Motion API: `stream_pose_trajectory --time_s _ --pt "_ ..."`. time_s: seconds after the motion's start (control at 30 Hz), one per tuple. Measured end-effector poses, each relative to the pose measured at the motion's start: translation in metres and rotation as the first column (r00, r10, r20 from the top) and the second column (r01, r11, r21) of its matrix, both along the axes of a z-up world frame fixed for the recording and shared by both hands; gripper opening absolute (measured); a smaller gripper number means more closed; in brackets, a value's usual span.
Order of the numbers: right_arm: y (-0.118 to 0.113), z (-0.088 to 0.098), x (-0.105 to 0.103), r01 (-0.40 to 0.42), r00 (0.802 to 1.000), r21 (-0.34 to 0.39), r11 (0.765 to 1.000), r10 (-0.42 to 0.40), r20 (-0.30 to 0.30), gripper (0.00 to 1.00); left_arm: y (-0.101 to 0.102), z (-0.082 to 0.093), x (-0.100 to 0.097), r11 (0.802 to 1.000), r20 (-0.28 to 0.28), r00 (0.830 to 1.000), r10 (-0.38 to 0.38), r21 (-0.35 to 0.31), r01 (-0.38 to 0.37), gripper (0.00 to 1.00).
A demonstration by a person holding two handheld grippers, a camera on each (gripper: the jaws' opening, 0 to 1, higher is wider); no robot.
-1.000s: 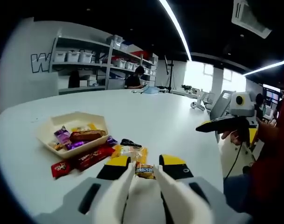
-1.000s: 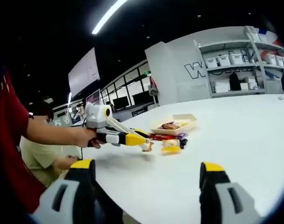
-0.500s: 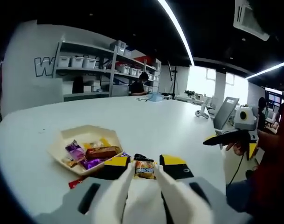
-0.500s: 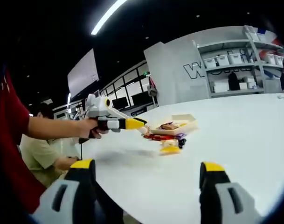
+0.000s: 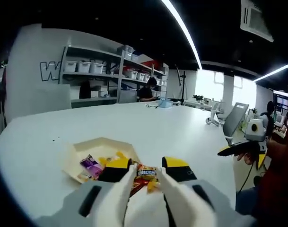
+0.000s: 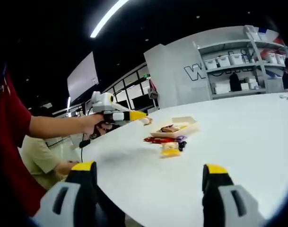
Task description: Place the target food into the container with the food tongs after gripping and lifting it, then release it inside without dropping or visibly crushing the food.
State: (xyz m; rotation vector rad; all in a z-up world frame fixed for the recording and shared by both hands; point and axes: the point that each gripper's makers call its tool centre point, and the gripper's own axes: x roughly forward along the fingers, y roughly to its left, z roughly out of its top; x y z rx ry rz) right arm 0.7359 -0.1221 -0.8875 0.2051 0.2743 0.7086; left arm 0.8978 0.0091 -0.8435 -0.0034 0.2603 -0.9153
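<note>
White shelving point(image 5: 94, 75) holds storage bins point(image 5: 84, 66); grey chair point(image 5: 234, 124) — beside the table.

Left gripper point(image 5: 144, 174): fingers closed down to a narrow gap, pinching a small wrapped snack point(image 5: 144, 173) between the tips. In the right gripper view it sits at about 10 o'clock, held roughly level in the person's left hand point(image 6: 97, 126), bare forearm running out to 9 o'clock, red sleeve at the edge.

Right gripper point(image 6: 148, 182): fingers spread wide, nothing between them. In the left gripper view it shows at 3 o'clock, held in the person's right hand point(image 5: 252, 156), pointing toward 9 o'clock, off the counter edge.
</note>
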Motion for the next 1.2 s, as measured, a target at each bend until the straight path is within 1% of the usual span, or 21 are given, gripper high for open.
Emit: stream_pose_trajectory --time_s 0.07,0.13,0.27,0.4,0.5,0.63,0.7,0.8,0.83,0.87,0.9,0.97,1.0,1.03,1.07,1.1,1.13,1.2 --pt "-0.001 0.000 0.000 0.002 1.000 0.000 1.000 -0.002 -0.002 0.92 0.000 0.000 0.003 1.000 -0.010 1.000 0.006 -0.012 -0.006 0.24" --pt "-0.002 -0.001 0.000 0.004 1.000 -0.001 1.000 -0.004 -0.002 0.92 0.000 -0.001 0.004 1.000 -0.005 1.000 0.010 -0.008 -0.010 0.24" --pt "-0.003 -0.003 0.002 0.006 1.000 -0.001 1.000 -0.006 -0.008 0.91 0.001 -0.005 0.011 1.000 -0.024 1.000 0.020 -0.019 -0.020 0.24" --pt "-0.005 -0.004 0.004 0.011 1.000 0.004 1.000 -0.011 -0.013 0.91 0.005 -0.006 0.022 0.999 -0.027 0.999 0.042 -0.029 -0.043 0.24" --pt "-0.006 -0.006 0.007 0.012 1.000 0.000 1.000 -0.012 -0.016 0.91 0.007 -0.006 0.028 0.999 -0.029 0.999 0.046 -0.028 -0.046 0.24" --pt "-0.006 -0.008 0.012 0.013 1.000 0.001 1.000 -0.013 -0.023 0.91 0.010 -0.006 0.043 0.998 -0.034 0.998 0.054 -0.027 -0.055 0.24" --pt "-0.007 -0.008 0.012 0.015 1.000 0.000 1.000 -0.015 -0.024 0.91 0.013 -0.006 0.051 0.998 -0.025 0.998 0.065 -0.018 -0.065 0.24" --pt "-0.008 -0.011 0.014 0.020 0.999 0.002 1.000 -0.020 -0.034 0.91 0.016 -0.008 0.060 0.997 -0.025 0.997 0.077 -0.016 -0.078 0.24" --pt "-0.008 -0.012 0.014 0.021 0.999 0.000 1.000 -0.021 -0.036 0.91 0.016 -0.010 0.062 0.997 -0.038 0.997 0.074 -0.018 -0.074 0.24" --pt "-0.008 -0.013 0.015 0.022 0.999 0.000 1.000 -0.022 -0.038 0.91 0.016 -0.011 0.063 0.997 -0.038 0.996 0.075 -0.013 -0.075 0.24" --pt "-0.009 -0.014 0.016 0.023 0.999 0.000 1.000 -0.023 -0.041 0.91 0.018 -0.012 0.066 0.997 -0.024 0.996 0.081 -0.002 -0.081 0.25" --pt "-0.009 -0.015 0.017 0.024 0.999 -0.002 1.000 -0.024 -0.045 0.91 0.019 -0.012 0.068 0.997 -0.027 0.996 0.081 -0.006 -0.082 0.25" --pt "-0.009 -0.016 0.019 0.024 0.999 -0.004 1.000 -0.025 -0.048 0.91 0.020 -0.011 0.072 0.996 -0.023 0.996 0.089 -0.009 -0.089 0.26" --pt "-0.009 -0.017 0.020 0.024 0.998 -0.005 1.000 -0.024 -0.050 0.91 0.022 -0.011 0.075 0.995 -0.007 0.995 0.097 -0.002 -0.097 0.27" --pt "-0.008 -0.018 0.021 0.023 0.998 -0.006 1.000 -0.023 -0.053 0.91 0.022 -0.011 0.076 0.995 -0.002 0.995 0.097 0.002 -0.097 0.28" --pt "-0.008 -0.018 0.022 0.022 0.998 -0.006 1.000 -0.022 -0.055 0.91 0.023 -0.013 0.079 0.995 -0.001 0.995 0.099 0.014 -0.099 0.29" --pt "-0.008 -0.019 0.023 0.022 0.998 -0.006 1.000 -0.022 -0.055 0.91 0.027 -0.015 0.082 0.993 -0.011 0.993 0.115 0.020 -0.115 0.29" --pt "-0.006 -0.020 0.024 0.019 0.998 -0.007 1.000 -0.020 -0.059 0.91 0.029 -0.015 0.083 0.992 -0.004 0.992 0.123 0.007 -0.123 0.29"
